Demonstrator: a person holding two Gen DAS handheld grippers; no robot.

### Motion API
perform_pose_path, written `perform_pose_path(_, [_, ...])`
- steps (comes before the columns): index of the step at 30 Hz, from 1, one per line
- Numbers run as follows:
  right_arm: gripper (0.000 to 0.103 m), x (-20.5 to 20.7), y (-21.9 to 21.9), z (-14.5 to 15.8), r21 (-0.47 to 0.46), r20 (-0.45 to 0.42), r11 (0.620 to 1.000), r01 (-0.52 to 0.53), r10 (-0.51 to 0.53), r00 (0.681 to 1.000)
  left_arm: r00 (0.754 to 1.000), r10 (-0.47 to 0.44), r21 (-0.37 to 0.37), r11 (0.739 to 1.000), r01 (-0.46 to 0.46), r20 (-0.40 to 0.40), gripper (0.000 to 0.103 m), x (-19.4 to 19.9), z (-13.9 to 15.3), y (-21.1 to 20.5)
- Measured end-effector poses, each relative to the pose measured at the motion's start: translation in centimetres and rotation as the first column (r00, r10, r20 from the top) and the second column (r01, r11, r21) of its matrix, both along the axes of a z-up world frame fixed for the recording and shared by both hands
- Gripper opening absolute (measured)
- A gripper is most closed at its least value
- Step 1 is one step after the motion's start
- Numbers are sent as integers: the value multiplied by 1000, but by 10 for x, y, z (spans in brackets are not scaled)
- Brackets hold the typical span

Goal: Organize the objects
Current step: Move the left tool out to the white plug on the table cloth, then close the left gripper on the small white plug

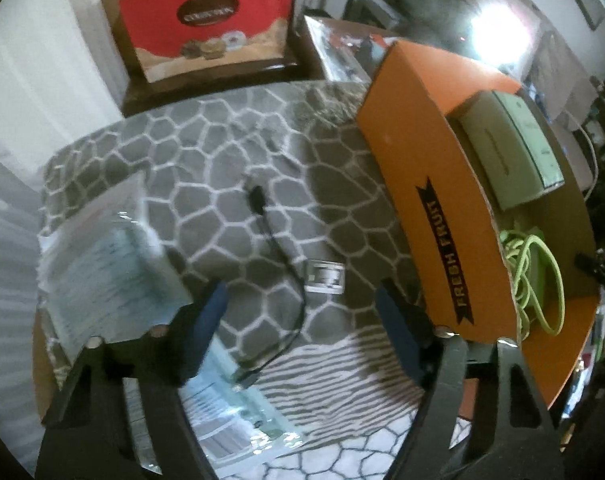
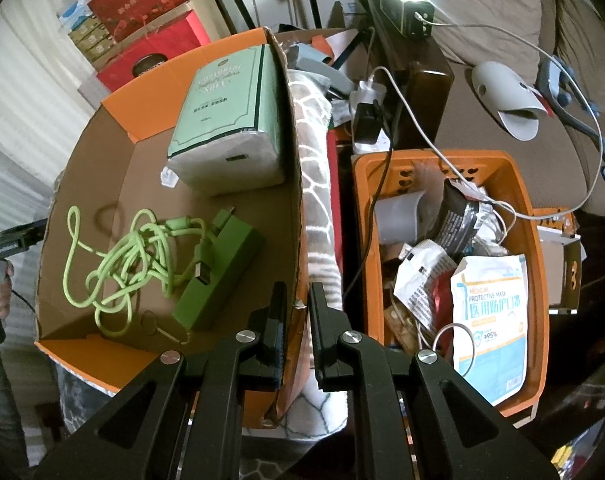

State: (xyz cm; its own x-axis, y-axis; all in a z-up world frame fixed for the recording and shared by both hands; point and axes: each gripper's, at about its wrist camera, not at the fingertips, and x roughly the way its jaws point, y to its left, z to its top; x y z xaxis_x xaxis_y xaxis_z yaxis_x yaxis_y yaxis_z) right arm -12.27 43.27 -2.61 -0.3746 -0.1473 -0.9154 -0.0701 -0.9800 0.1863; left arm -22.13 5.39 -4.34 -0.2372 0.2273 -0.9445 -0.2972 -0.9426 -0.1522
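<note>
An orange cardboard box marked FRESH FRUIT holds a green tissue pack, a tangled green cable and a green charger block. My right gripper has its jaws close together astride the box's right wall, apparently shut on it. My left gripper is open above a grey patterned blanket. Between its fingers lie a short black cable and a small white packet.
A clear-wrapped stack of papers lies left of the left gripper. A red biscuit box stands at the back. Right of the cardboard box, an orange plastic basket holds mask packets and cables. A power strip lies behind it.
</note>
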Motion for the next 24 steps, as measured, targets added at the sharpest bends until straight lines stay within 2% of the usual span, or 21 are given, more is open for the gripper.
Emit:
perform_pose_path(9, [10,1,1,0,1,-1,1000,-1,1,1000,998,-42,13,999,42,38,44,-2,-17,16])
perform_pose_path(15, [10,1,1,-1,2,-1,1000,-1,1,1000,997,-46,9,999,45,57,37,-5,-28,27])
perform_pose_path(21, [10,1,1,-1,0,0,1000,0,0,1000,997,-38,-15,999,39,71,35,-11,-39,35])
perform_pose_path(23, [10,1,1,-1,1,-1,1000,-1,1,1000,997,-35,-23,999,37,74,32,-12,-42,35])
perform_pose_path(24, [10,1,1,-1,2,-1,1000,-1,1,1000,997,-31,-29,999,34,74,26,-13,-43,35])
